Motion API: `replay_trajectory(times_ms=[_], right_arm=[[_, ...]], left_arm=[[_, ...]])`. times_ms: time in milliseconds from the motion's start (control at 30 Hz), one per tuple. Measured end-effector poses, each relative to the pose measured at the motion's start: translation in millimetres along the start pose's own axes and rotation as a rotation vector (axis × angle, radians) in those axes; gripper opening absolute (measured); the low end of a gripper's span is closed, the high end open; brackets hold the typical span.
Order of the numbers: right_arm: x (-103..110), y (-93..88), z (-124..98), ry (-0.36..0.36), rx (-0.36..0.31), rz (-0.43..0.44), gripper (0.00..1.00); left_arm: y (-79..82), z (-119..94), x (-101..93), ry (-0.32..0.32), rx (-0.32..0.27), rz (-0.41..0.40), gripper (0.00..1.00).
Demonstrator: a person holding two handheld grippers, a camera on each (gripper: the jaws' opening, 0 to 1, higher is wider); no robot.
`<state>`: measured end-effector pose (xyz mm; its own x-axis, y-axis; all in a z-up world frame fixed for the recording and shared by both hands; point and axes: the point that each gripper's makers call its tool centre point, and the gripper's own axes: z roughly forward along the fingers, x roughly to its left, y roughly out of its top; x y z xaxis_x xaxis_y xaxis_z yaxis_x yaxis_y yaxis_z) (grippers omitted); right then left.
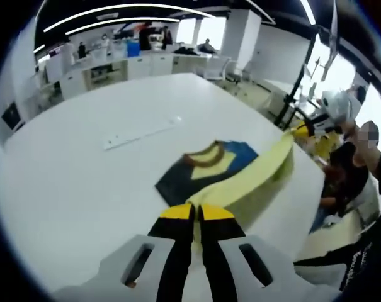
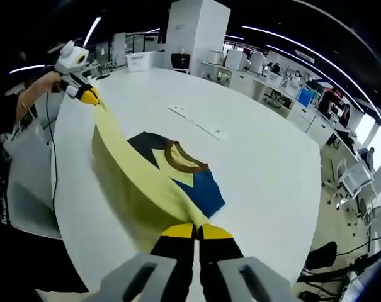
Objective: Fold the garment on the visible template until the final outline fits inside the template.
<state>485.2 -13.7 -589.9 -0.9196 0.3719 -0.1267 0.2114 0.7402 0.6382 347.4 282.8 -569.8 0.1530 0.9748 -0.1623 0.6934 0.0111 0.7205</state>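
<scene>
**Two grippers, one shirt stretched between them**

Both grippers are clamped on the same yellow hem right now. In the left gripper view, the left gripper [image 1: 195, 214] has its yellow-tipped jaws pinched tight on the shirt [image 1: 253, 179], and the fabric runs up and away to the right gripper [image 1: 308, 130] at the far table edge, where a hand [image 1: 349, 128] holds it. Same story from the other side: in the right gripper view the right gripper [image 2: 195, 231] is closed on the cloth, and the yellow band stretches out to the left gripper [image 2: 84, 93], also pinching it.

So the shirt's lower part is lifted off the table [image 1: 83, 182] and pulled taut like a strip, hanging a bit below the line between the two grippers. The top part still lies flat on the table: dark and blue panels with a brown collar [image 1: 206, 157] facing up. It sits near the table's edge on the person's side.

Beyond the shirt there's a long white strip [image 1: 142, 133] lying on the table, well apart from the fabric. Can't make out a template outline under the shirt.
</scene>
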Motion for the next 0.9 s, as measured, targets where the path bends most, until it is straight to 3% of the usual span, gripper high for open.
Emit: replay_trajectory(times_ms=[500, 767, 800, 900], right_arm=[[-34.0, 7.6, 53.2, 0.012, 0.034, 0.041, 0.0], [-40.3, 0.0, 85.6, 0.016, 0.081, 0.066, 0.0], [-40.7, -2.8, 90.6, 0.02, 0.09, 0.083, 0.0], [-37.5, -7.5, 101.9, 0.051, 0.099, 0.155, 0.0]], left_arm=[[13.0, 53.9, 41.4, 0.046, -0.023, -0.096, 0.0], [2.6, 89.2, 61.8, 0.079, -0.01, -0.106, 0.0], [2.0, 93.8, 65.3, 0.086, -0.016, -0.083, 0.0], [-12.9, 108.2, 74.2, 0.103, 0.018, -0.118, 0.0]])
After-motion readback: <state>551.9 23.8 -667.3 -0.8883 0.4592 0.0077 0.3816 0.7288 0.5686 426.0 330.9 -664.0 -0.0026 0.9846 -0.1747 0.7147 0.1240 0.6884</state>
